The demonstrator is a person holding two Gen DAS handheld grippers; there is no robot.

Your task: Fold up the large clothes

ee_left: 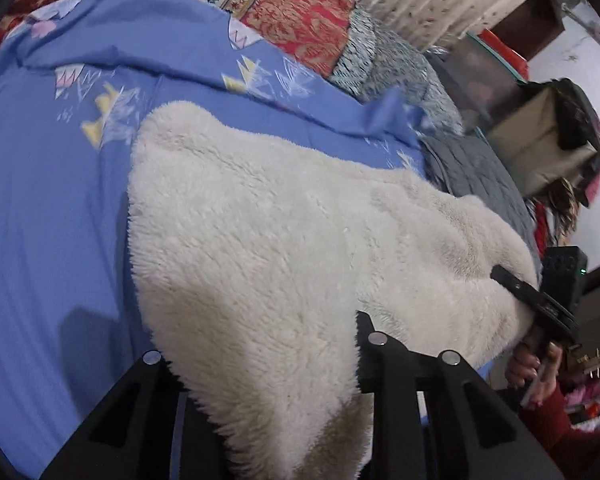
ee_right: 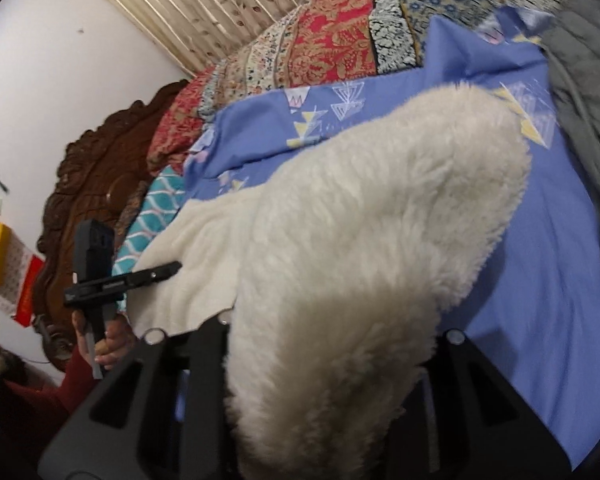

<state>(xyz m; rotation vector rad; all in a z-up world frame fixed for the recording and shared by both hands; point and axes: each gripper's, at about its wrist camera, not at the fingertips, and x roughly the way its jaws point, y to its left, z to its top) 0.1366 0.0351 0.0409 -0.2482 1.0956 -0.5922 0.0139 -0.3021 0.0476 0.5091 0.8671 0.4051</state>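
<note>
Now the white fleece garment (ee_left: 284, 240) hangs lifted over the blue bedsheet (ee_left: 40, 200), its far end draped on the sheet. Left gripper (ee_left: 268, 412) is clamped on one fluffy edge; right gripper (ee_right: 324, 400) is pinched on the other. Beyond the sheet lie patterned quilts (ee_right: 332, 44), with a grey blanket (ee_right: 580, 92) beside it.

Fleece garment (ee_left: 268, 232) on bedsheet (ee_left: 40, 200), quilts (ee_left: 300, 20) behind, grey blanket (ee_left: 480, 172) beside.

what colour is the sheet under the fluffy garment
Blue sheet with pale triangle prints, clearest in the left wrist view.
</note>
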